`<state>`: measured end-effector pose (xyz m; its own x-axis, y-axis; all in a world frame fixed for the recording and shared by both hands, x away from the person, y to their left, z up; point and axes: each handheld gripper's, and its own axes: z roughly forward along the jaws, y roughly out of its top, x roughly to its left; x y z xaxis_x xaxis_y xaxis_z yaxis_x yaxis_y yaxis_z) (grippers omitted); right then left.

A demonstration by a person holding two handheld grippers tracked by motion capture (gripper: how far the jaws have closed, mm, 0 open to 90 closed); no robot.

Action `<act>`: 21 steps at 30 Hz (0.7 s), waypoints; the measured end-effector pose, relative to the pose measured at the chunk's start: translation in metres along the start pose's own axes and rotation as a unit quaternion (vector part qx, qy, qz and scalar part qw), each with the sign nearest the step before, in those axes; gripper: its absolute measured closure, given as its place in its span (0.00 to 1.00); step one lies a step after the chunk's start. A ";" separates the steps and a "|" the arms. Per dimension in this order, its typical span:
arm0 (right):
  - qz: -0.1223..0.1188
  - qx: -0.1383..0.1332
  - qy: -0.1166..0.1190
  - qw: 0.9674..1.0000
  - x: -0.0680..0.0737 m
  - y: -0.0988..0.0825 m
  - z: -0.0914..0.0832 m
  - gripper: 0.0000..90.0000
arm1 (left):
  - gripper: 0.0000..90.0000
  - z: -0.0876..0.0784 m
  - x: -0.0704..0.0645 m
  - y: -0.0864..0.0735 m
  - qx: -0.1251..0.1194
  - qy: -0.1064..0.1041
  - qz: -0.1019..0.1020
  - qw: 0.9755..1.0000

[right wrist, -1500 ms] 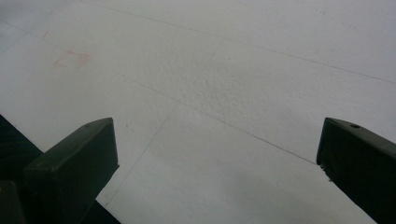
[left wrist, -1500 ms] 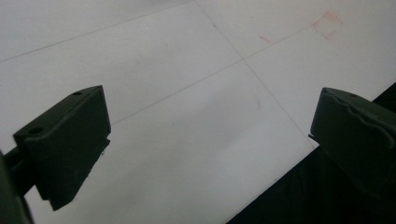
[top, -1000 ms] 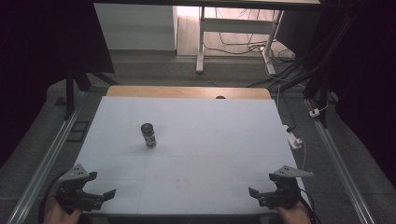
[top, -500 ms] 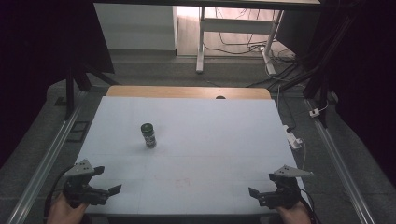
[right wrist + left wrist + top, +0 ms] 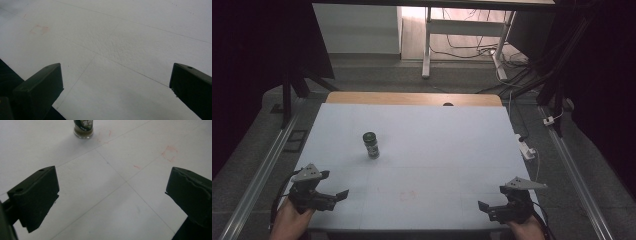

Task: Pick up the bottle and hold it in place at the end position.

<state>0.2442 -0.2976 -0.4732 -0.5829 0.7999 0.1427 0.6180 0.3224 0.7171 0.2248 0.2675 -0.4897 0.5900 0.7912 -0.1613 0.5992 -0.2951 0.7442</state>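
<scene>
Left gripper [image 5: 333, 198] has shifted inward from the near-left corner of the tabletop [image 5: 452, 145] over the last second, now further over the white surface; right gripper and jar unchanged. Left jaws spread wide, nothing between them, hovering over bare surface near the near edge, held by the person's left hand [image 5: 288, 225]. In the left gripper view the gripper [image 5: 112, 200] points toward the small dark-capped jar [image 5: 83, 128], which sits well ahead of it. Jar [image 5: 371, 145] stands upright, left of centre, roughly midway between near and far edges, well apart from both grippers. Faint red marks [image 5: 408, 194] on the surface near the middle of the near edge. Right gripper [image 5: 486, 209] at the near-right corner, jaws also spread wide and empty per the right gripper view [image 5: 116, 92], right hand [image 5: 526, 230] at the table edge.
</scene>
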 end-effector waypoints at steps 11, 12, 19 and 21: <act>-0.001 0.001 0.000 1.000 0.000 0.000 0.000 0.00 | 0.00 0.014 0.003 0.014 0.009 0.000 0.002 1.000; -0.001 0.001 0.000 1.000 0.000 0.000 0.000 0.00 | 0.00 0.016 0.003 0.015 0.010 0.002 0.003 1.000; -0.001 0.001 0.000 1.000 0.000 0.000 0.000 0.00 | 0.00 0.026 0.007 0.025 0.012 0.007 0.009 1.000; -0.002 0.001 0.000 1.000 0.000 0.000 0.000 0.00 | 0.00 0.029 0.009 0.028 0.016 0.008 0.009 1.000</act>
<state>0.2443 -0.2973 -0.4732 -0.5851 0.7986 0.1409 0.6174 0.3260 0.7159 0.2628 0.2505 -0.4894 0.5932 0.7932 -0.1374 0.6052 -0.3269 0.7259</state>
